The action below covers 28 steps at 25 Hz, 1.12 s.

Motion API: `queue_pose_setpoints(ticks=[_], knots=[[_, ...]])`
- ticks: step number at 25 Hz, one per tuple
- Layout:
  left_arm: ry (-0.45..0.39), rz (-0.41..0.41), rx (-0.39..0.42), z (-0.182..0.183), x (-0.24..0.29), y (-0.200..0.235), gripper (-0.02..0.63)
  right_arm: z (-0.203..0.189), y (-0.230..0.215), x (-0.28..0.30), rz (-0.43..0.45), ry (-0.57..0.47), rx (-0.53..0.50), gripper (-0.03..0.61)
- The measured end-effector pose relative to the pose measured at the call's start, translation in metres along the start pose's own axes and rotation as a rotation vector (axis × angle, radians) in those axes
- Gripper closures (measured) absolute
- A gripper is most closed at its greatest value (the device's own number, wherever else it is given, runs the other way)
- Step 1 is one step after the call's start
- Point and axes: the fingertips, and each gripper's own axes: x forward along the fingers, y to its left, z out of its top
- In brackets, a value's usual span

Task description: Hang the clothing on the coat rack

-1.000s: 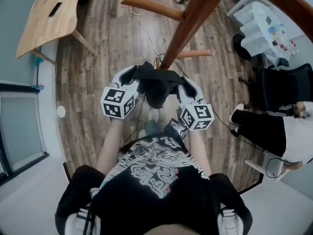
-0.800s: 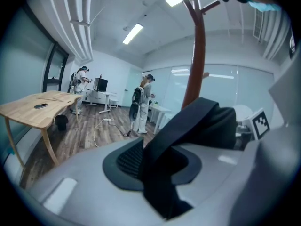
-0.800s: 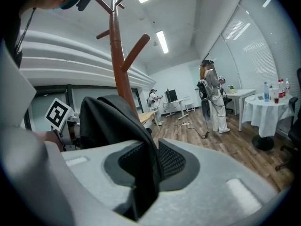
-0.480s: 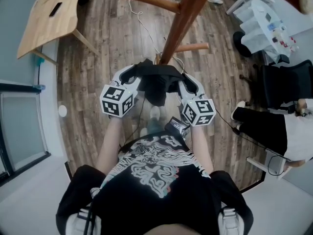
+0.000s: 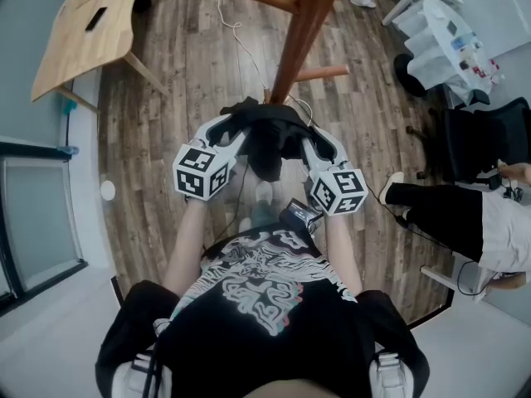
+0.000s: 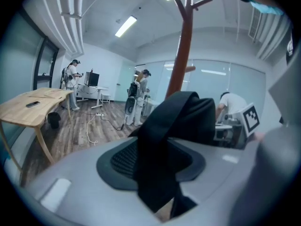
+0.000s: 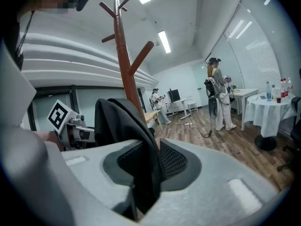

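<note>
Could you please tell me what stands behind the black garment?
The brown coat rack post rises directly behind the black garment in both gripper views. The garment covers the post's lower stretch, so its foot cannot be seen there.

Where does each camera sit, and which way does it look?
Head view: on the person's head, facing steeply down; shows torso, arms, left claw, right claw, garment between them, rack.
Left claw view: on the left claw, facing along its jaws toward the rack; jaws have just been opening, garment between them.
Right claw view: on the right claw, facing along its jaws toward the rack; jaws have just been opening, garment between them.
Shared: both claw views show garment, rack, the other claw's cube.
</note>
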Motion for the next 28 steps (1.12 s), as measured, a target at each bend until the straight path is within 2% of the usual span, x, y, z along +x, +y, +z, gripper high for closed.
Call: queue_pose_setpoints(ticks=[7,21,28], knots=[[0.004,-0.017,-0.007,-0.006,-0.012,-0.004,0.48,-0.006,0.012,-0.008,0.014,-0.001,0.016,0.469],[0.008,-0.058,-0.019,-0.021,-0.033,-0.029,0.48,-0.016,0.022,-0.031,-0.01,-0.009,0.024,0.466],[-0.006,-0.049,-0.007,-0.018,-0.046,-0.035,0.48,-0.017,0.032,-0.044,-0.009,-0.009,0.021,0.466]])
